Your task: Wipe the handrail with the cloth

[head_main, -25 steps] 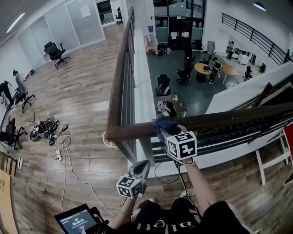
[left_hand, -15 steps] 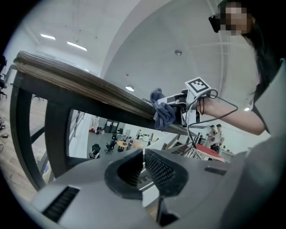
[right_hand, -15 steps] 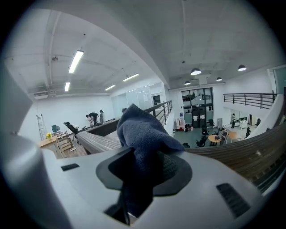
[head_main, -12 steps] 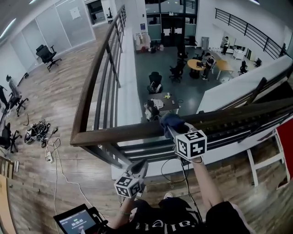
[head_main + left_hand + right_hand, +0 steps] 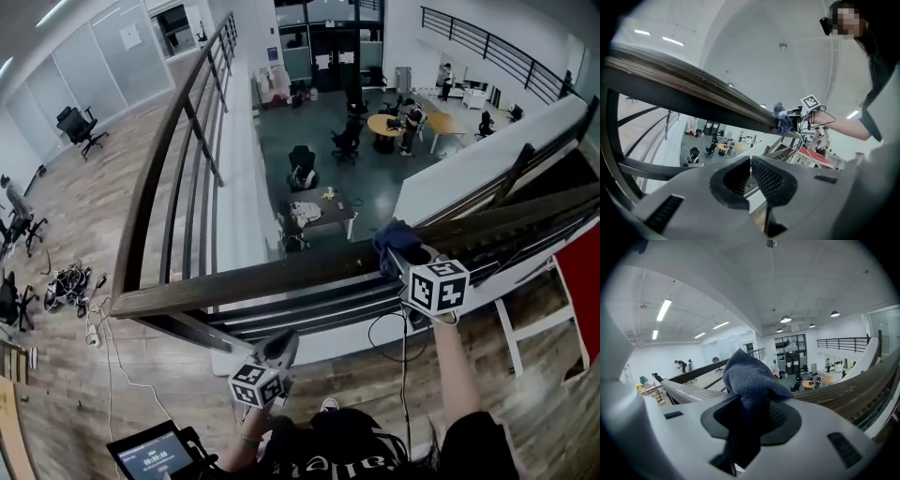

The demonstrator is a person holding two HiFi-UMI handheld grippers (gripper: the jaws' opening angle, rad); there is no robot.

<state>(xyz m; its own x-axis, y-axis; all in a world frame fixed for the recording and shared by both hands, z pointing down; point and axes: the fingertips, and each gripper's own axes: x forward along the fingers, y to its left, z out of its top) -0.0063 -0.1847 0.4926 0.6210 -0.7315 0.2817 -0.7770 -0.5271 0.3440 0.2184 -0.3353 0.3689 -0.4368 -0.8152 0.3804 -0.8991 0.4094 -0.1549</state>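
Note:
A dark wooden handrail [image 5: 244, 279] crosses the head view from lower left to upper right, above an open atrium. A blue cloth [image 5: 397, 238] lies bunched on top of the rail right of the middle. My right gripper [image 5: 406, 256] is shut on it and presses it to the rail. In the right gripper view the cloth [image 5: 749, 375] fills the jaws, with the handrail [image 5: 682, 391] running behind. My left gripper [image 5: 284, 345] hangs below the rail, shut and empty. In the left gripper view the handrail [image 5: 693, 86] passes overhead with the cloth [image 5: 783, 123] on it.
Metal bars [image 5: 281, 314] run under the rail. Far below is a lower floor with tables [image 5: 386, 124], chairs and people. On the wooden floor at left lie tangled cables [image 5: 70, 281]. A small screen [image 5: 155, 455] sits at the bottom left. A red panel [image 5: 579, 286] stands at right.
My right gripper has slid the cloth to the right along the handrail. The left gripper has stayed low by the body. The head view has swung, so the rail's corner now lies further left.

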